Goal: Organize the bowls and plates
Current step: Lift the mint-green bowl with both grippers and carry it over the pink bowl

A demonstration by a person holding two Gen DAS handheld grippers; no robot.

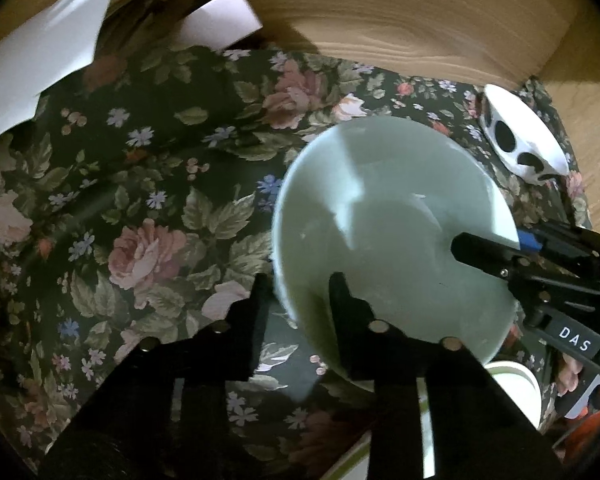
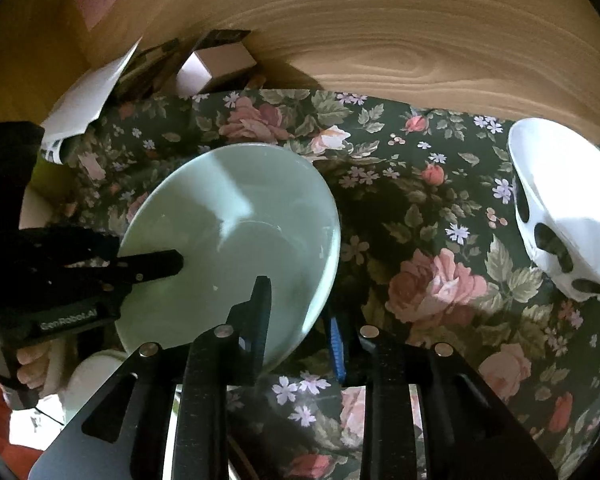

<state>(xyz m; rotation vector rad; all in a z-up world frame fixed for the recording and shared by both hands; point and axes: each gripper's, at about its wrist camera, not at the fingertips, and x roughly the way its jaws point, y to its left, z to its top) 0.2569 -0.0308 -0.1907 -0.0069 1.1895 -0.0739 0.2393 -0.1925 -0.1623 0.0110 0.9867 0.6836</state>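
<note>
Bowl (image 1: 392, 236), pale green, sits on the floral cloth (image 1: 148, 184), its rim gripped from two sides. Left gripper (image 1: 300, 292) is clamped on the rim at 7 o'clock in the left view, one finger inside, one outside. Right gripper (image 2: 300, 312) is clamped on the opposite rim, at 5 o'clock in the right view, blue-padded finger (image 2: 337, 344) outside. A white spotted bowl (image 2: 560, 208) lies at 3 o'clock, well apart. White paper (image 1: 48, 40) lies at 10 o'clock by the wooden wall (image 1: 400, 12).

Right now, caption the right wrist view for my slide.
Both grippers, right gripper and left gripper, clamp the pale green bowl over the floral cloth.
</note>
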